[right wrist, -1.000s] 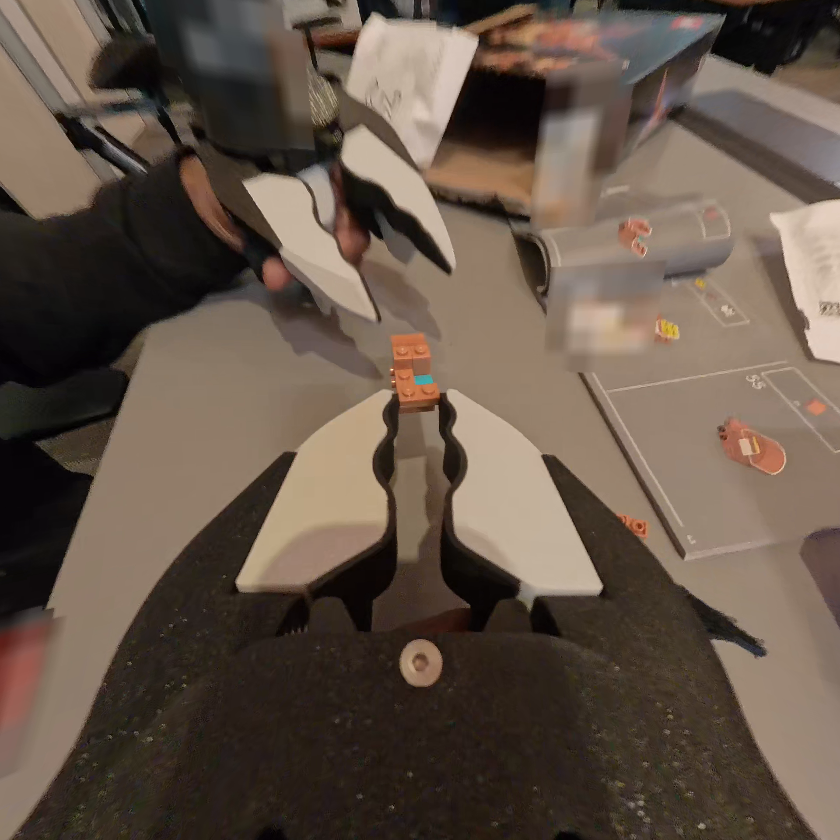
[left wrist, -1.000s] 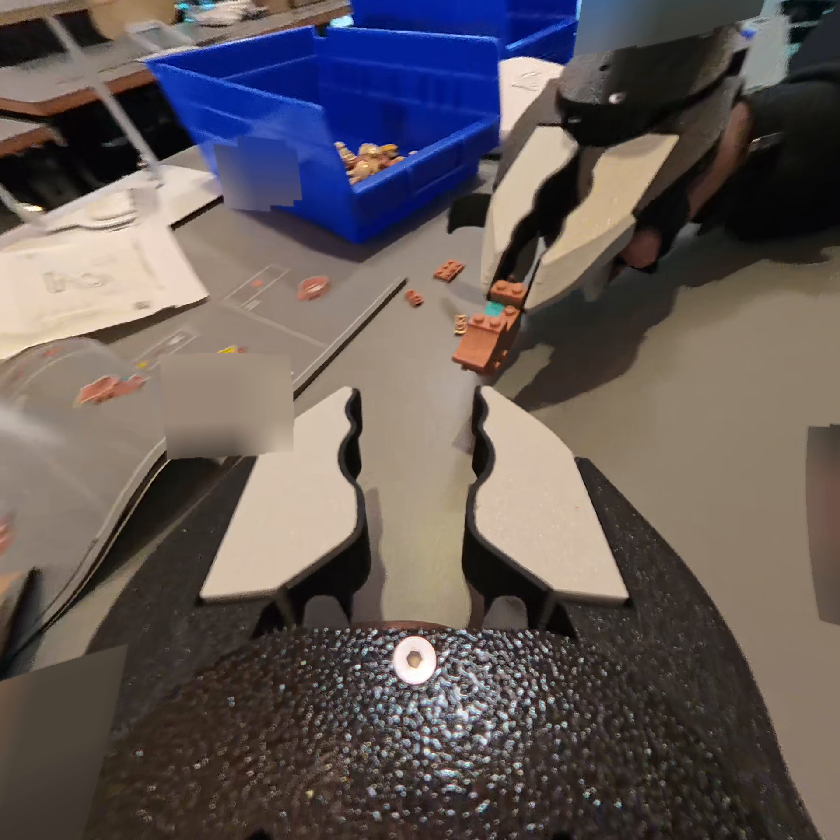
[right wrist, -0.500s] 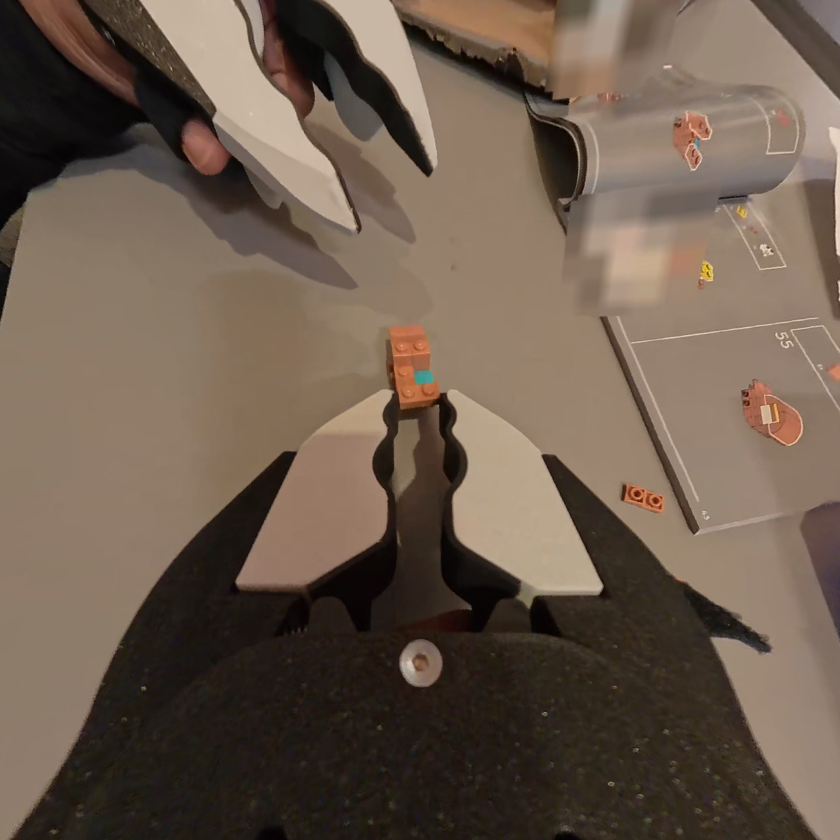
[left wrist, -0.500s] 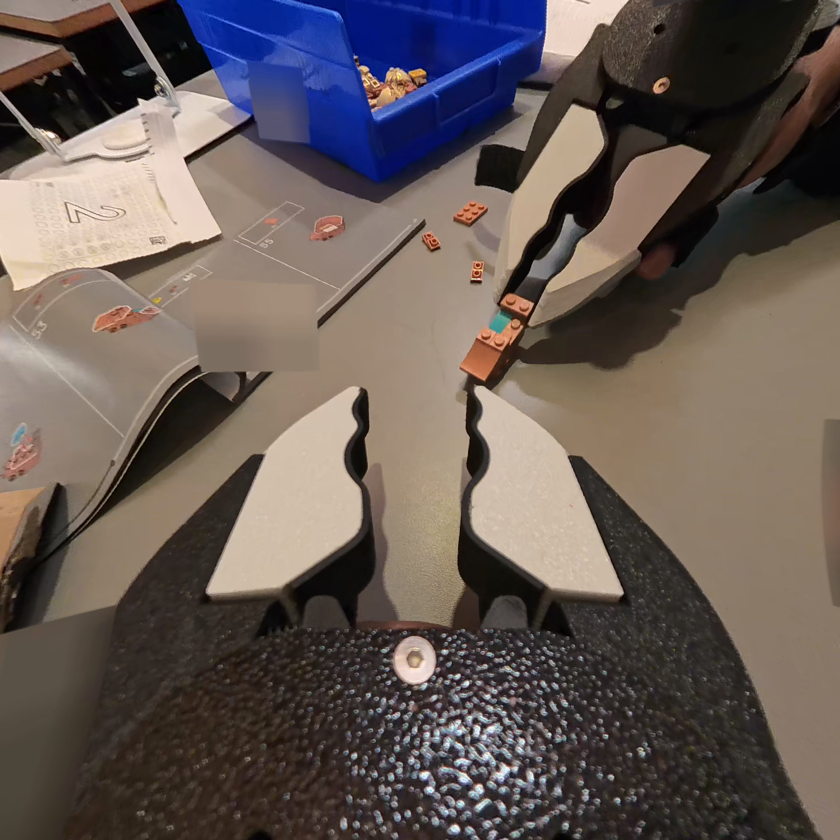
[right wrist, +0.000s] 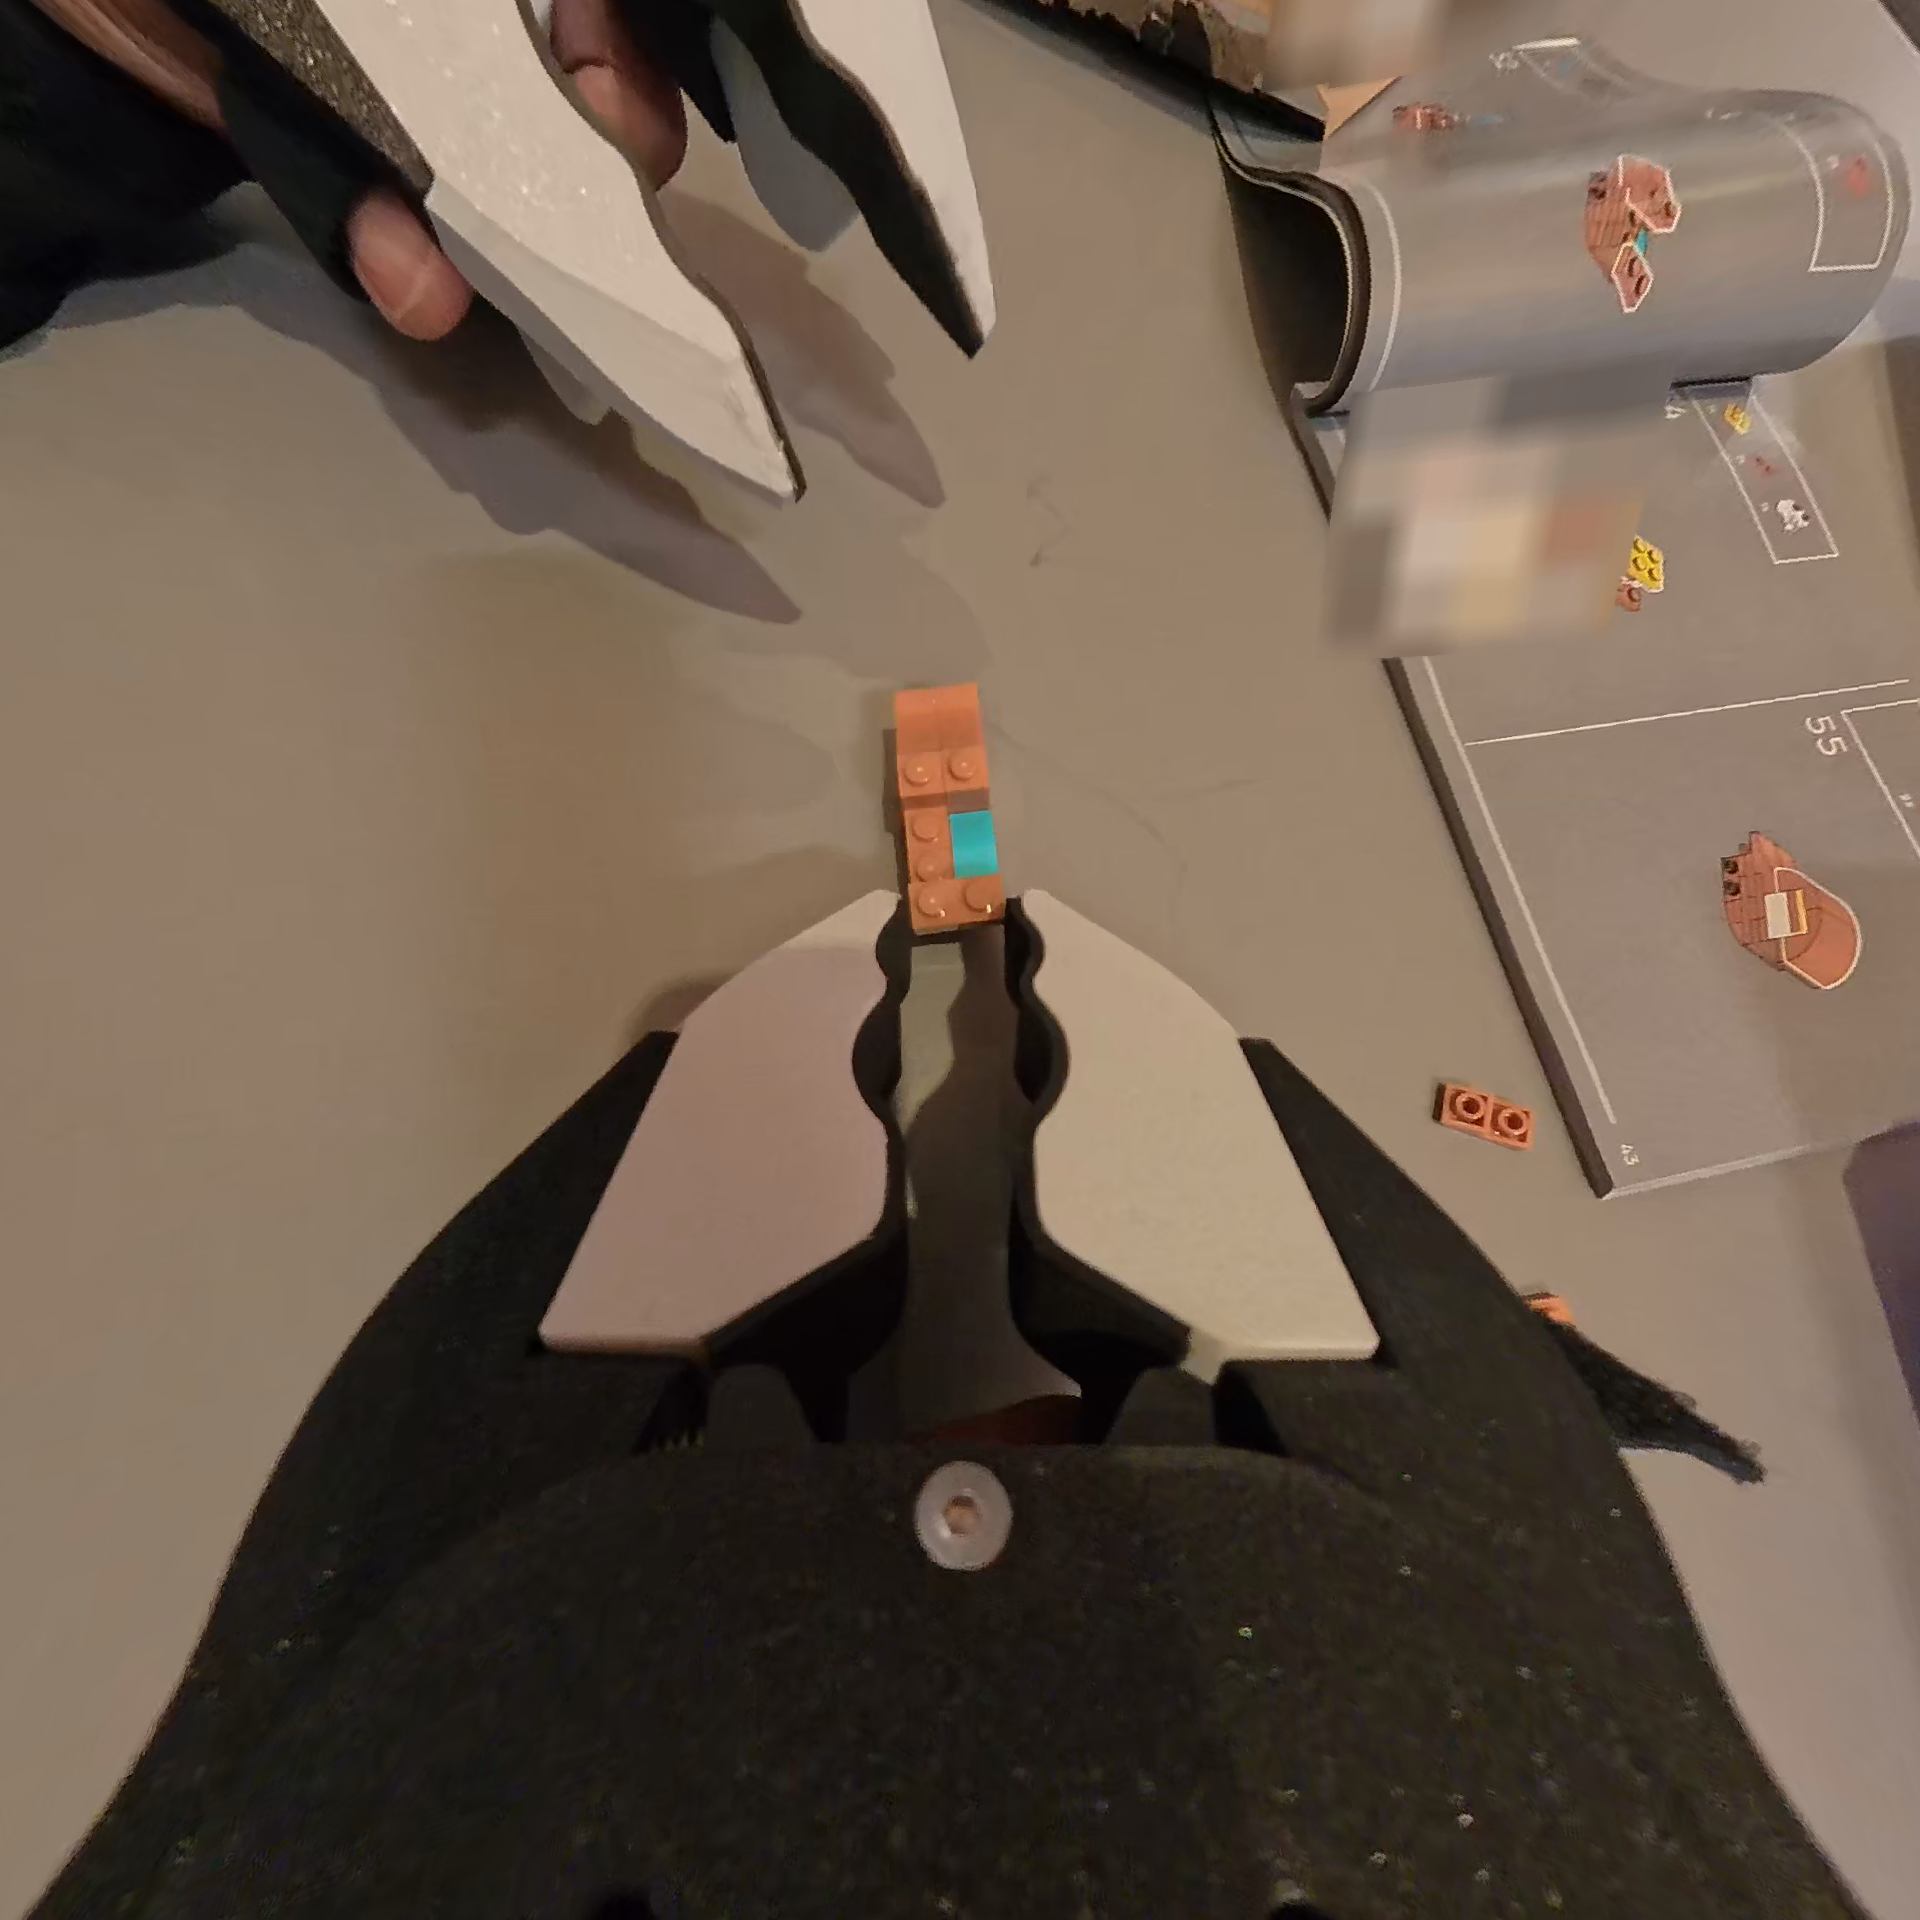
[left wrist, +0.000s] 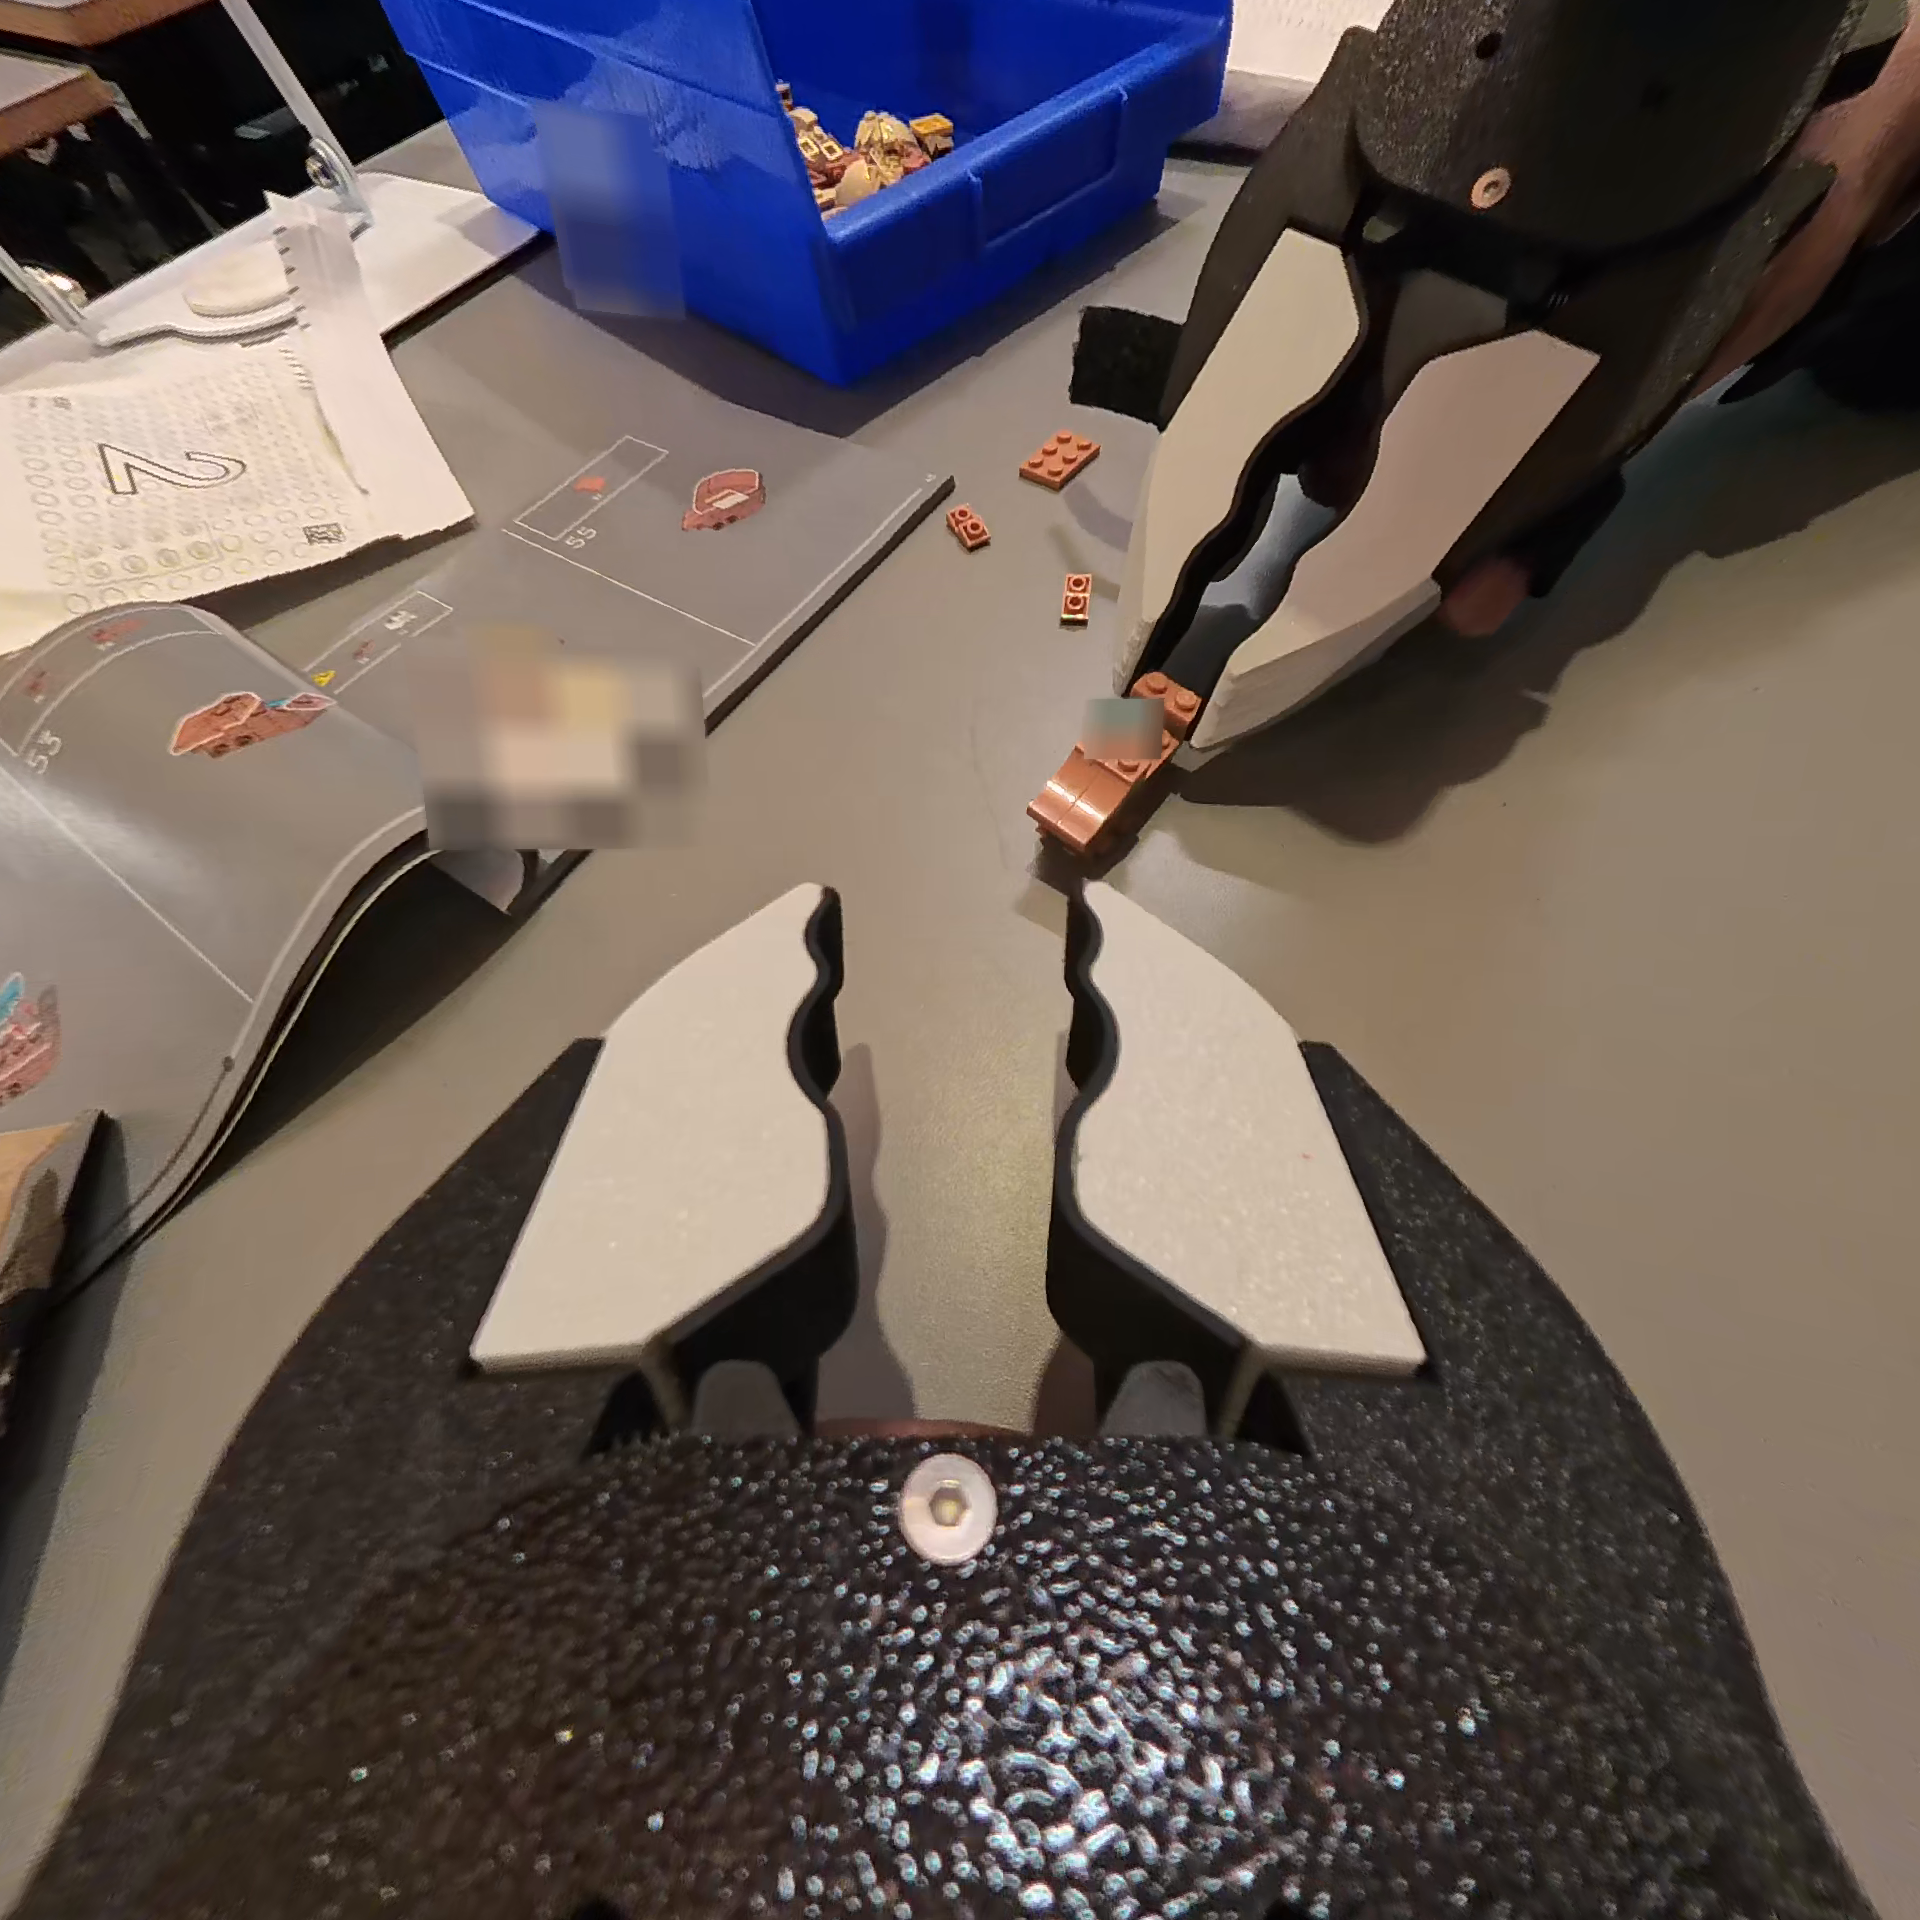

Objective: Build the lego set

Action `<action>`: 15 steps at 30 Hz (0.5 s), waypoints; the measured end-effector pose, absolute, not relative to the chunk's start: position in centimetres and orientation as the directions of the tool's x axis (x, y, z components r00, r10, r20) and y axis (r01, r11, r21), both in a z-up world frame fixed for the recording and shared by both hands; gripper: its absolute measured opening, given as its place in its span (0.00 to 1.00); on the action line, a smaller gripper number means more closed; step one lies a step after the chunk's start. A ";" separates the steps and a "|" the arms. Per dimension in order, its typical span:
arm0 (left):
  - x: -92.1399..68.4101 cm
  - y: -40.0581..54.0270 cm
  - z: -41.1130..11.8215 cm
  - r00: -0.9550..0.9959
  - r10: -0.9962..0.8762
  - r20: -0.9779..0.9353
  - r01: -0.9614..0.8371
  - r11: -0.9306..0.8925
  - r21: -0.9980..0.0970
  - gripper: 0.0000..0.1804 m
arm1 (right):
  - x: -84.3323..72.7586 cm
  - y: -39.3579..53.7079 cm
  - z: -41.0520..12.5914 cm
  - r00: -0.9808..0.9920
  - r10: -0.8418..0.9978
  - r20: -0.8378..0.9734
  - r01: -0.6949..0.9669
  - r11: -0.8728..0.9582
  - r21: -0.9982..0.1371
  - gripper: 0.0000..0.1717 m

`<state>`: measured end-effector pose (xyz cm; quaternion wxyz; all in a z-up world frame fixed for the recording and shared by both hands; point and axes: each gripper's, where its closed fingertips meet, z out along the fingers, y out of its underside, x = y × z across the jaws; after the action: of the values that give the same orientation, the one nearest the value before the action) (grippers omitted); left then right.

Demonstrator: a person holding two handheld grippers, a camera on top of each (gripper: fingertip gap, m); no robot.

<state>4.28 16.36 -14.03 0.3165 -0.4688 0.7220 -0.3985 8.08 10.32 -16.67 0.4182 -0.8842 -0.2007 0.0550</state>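
Note:
My right gripper (right wrist: 956, 920) is shut on the near end of a small brown brick assembly (right wrist: 943, 790) with a teal tile on top. The assembly points away from it, low over the grey table (right wrist: 416, 831). The left wrist view shows the same grip: the right gripper (left wrist: 1179, 717) pinches the assembly (left wrist: 1101, 779), whose far end is at the table surface. My left gripper (left wrist: 956, 899) is open and empty, its right fingertip (left wrist: 1091, 904) just short of the assembly's free end. The left gripper also shows in the right wrist view (right wrist: 883, 416), open and apart from the assembly.
A blue bin (left wrist: 935, 260) with loose pieces stands at the back. An open instruction booklet (left wrist: 675, 561) lies to the left and also shows in the right wrist view (right wrist: 1662, 987). Loose brown plates (left wrist: 1060, 457) (left wrist: 1077, 600) (right wrist: 1486, 1117) lie on the table. A white printed sheet (left wrist: 187, 488) lies far left. Spacing between my two grippers at the tips: around 8 centimetres.
My right gripper has brought the brick assembly down to the table, still gripped. My left gripper narrowed a little and has come closer to the assembly's free end.

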 end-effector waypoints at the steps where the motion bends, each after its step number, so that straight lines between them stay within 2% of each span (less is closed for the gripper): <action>1: 4.3 16.3 -14.1 -0.363 -0.928 -0.084 -0.426 0.246 -0.871 0.22 | 8.1 10.3 -16.7 0.913 0.402 0.069 0.308 -0.570 -0.762 0.10; 15: 4.2 16.1 -14.4 -0.382 -0.921 -0.071 -0.441 0.249 -0.862 0.22 | 7.9 10.3 -16.5 0.912 0.407 0.055 0.298 -0.564 -0.770 0.10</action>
<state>4.19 16.07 -14.37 0.3020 -0.4665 0.7303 -0.3972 7.95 10.26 -16.53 0.4218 -0.8820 -0.1998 0.0645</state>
